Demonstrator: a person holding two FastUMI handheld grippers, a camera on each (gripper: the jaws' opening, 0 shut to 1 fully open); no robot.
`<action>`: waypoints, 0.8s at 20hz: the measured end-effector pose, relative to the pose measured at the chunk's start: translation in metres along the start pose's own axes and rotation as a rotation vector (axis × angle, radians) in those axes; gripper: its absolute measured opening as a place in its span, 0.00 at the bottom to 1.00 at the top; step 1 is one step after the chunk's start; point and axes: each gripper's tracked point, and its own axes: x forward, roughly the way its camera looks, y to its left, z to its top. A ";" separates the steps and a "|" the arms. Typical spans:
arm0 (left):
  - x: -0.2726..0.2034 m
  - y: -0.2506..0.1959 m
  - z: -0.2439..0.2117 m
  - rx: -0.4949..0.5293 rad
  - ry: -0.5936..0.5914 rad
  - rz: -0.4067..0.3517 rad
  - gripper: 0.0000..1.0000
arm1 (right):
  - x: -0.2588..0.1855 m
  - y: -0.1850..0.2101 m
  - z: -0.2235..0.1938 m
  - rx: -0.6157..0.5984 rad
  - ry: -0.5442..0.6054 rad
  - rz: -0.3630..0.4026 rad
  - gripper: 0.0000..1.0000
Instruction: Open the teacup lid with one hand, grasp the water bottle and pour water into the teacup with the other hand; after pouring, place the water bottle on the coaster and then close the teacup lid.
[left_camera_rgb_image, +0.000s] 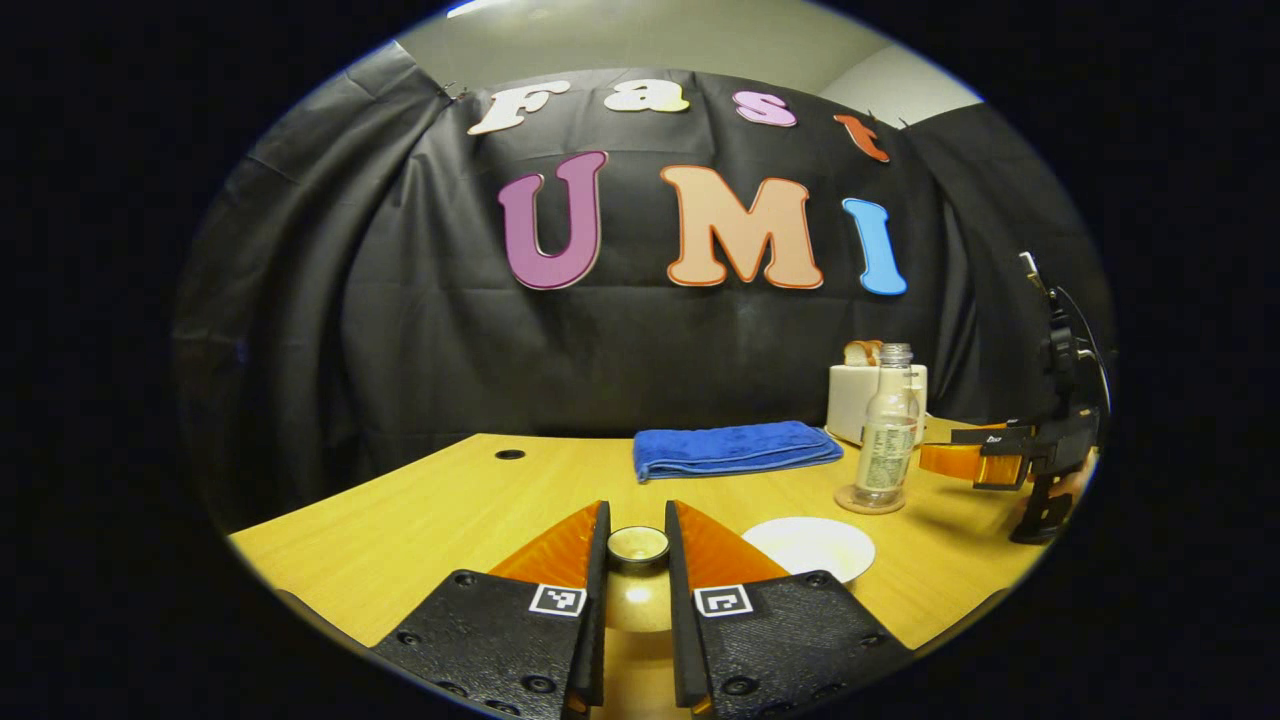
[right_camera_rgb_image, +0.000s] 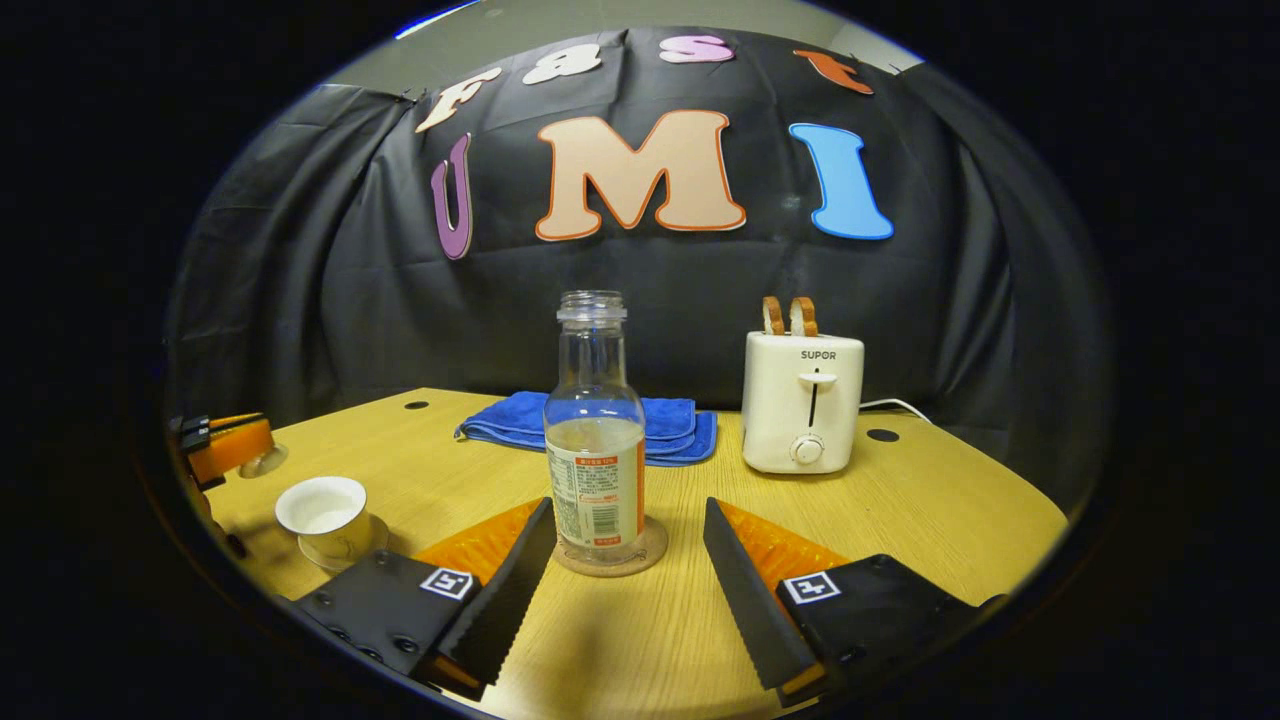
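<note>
My left gripper (left_camera_rgb_image: 637, 515) is shut on the knob of the teacup lid (left_camera_rgb_image: 638, 546), held above the table. In the right gripper view it sits at the far left (right_camera_rgb_image: 225, 445), with the lid (right_camera_rgb_image: 266, 460) beside it. The open white teacup (left_camera_rgb_image: 810, 548) (right_camera_rgb_image: 322, 508) stands on its saucer, to the right of my left fingers. The clear water bottle (right_camera_rgb_image: 594, 440) (left_camera_rgb_image: 886, 430), uncapped and partly filled, stands upright on a round cork coaster (right_camera_rgb_image: 650, 555) (left_camera_rgb_image: 848, 500). My right gripper (right_camera_rgb_image: 628, 508) is open, its fingertips flanking the bottle's base without touching it; in the left gripper view it (left_camera_rgb_image: 960, 460) sits right of the bottle.
A folded blue towel (left_camera_rgb_image: 735, 447) (right_camera_rgb_image: 665, 420) lies behind the bottle. A white toaster (right_camera_rgb_image: 803, 405) (left_camera_rgb_image: 850, 400) with two bread slices stands at the back right, with its cable behind it. The wooden table (right_camera_rgb_image: 900, 510) has small round holes near its far edge.
</note>
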 end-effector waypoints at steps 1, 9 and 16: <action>0.003 -0.007 0.000 -0.001 0.001 -0.013 0.24 | -0.006 -0.002 0.000 0.001 -0.011 0.000 0.95; 0.021 -0.056 0.000 -0.001 0.001 -0.130 0.24 | -0.051 -0.013 0.013 0.013 -0.120 -0.012 1.00; 0.027 -0.082 -0.006 0.014 0.035 -0.223 0.25 | -0.071 -0.019 0.015 0.010 -0.158 -0.035 0.95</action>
